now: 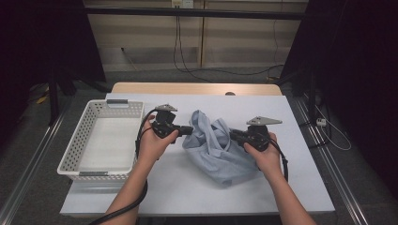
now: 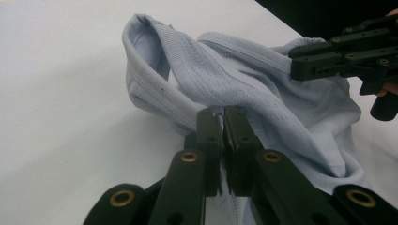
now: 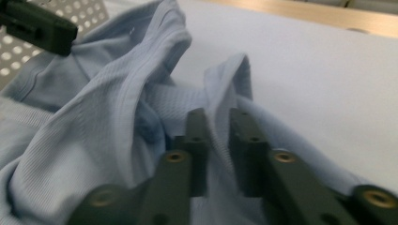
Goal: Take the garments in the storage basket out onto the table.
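A crumpled light blue garment (image 1: 216, 145) lies bunched in the middle of the white table cover (image 1: 187, 197). My left gripper (image 1: 190, 130) is at its left edge, shut on a fold of the cloth; in the left gripper view the jaws (image 2: 223, 117) pinch the ribbed fabric (image 2: 263, 79) tightly. At the garment's right edge my right gripper (image 1: 233, 135) is shut on another fold, and the cloth (image 3: 94, 117) runs up between its jaws (image 3: 218, 117). The two grippers face each other across the garment, whose upper part is lifted off the table between them.
A white perforated basket (image 1: 70, 154) stands at the left of the table, close to my left hand, with nothing inside. The table's wooden far edge (image 1: 197, 88) lies behind the garment. Bare table cover stretches in front of and to the right of the cloth.
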`<state>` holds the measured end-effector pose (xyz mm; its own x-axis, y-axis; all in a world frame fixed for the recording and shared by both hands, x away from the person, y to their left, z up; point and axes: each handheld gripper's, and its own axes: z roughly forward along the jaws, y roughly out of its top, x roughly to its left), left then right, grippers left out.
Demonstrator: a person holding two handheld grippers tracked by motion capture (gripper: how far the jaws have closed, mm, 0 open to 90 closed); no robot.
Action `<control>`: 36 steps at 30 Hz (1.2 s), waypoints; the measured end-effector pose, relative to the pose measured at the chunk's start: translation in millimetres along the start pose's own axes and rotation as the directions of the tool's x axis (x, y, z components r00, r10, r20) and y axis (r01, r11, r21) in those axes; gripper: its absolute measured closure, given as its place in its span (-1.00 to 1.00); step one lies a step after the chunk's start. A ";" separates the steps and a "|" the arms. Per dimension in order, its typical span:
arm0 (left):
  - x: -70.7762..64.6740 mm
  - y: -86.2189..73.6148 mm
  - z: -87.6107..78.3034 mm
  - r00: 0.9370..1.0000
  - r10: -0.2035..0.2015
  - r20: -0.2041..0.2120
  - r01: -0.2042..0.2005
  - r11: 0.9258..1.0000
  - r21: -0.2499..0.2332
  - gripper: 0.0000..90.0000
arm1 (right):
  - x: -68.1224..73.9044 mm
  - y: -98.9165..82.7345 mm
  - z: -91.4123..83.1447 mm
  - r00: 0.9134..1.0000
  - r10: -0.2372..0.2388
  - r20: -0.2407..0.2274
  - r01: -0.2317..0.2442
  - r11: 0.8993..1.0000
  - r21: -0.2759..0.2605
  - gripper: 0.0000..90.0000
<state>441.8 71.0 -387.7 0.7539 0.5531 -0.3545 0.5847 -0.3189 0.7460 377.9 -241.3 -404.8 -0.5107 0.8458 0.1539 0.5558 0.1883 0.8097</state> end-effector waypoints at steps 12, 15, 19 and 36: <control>3.0 -0.6 2.2 0.999 -0.009 -0.038 0.009 1.000 0.007 0.61 | -7.8 -27.7 -33.7 0.998 0.007 -0.057 -0.008 1.000 -0.014 0.95; 0.6 1.2 3.5 0.999 -0.006 -0.047 0.005 1.000 -0.005 0.41 | -9.9 -36.4 -43.3 0.999 0.004 -0.049 -0.004 1.000 -0.007 0.95; -0.3 2.6 7.2 0.999 -0.006 -0.046 0.005 1.000 -0.017 0.17 | -18.6 -46.9 -51.6 0.999 0.025 -0.033 -0.025 1.000 -0.001 0.95; -2.7 14.7 22.6 0.998 0.029 -0.058 -0.031 0.999 -0.038 -0.36 | -17.8 -68.3 -52.5 0.999 0.028 -0.031 -0.027 0.999 0.032 0.94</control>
<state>455.1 47.4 -388.5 0.7520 0.5874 -0.2991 0.5488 -0.3064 0.7778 314.6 -295.5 -433.1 -0.5153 0.8347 0.1941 0.5898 0.1811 0.7870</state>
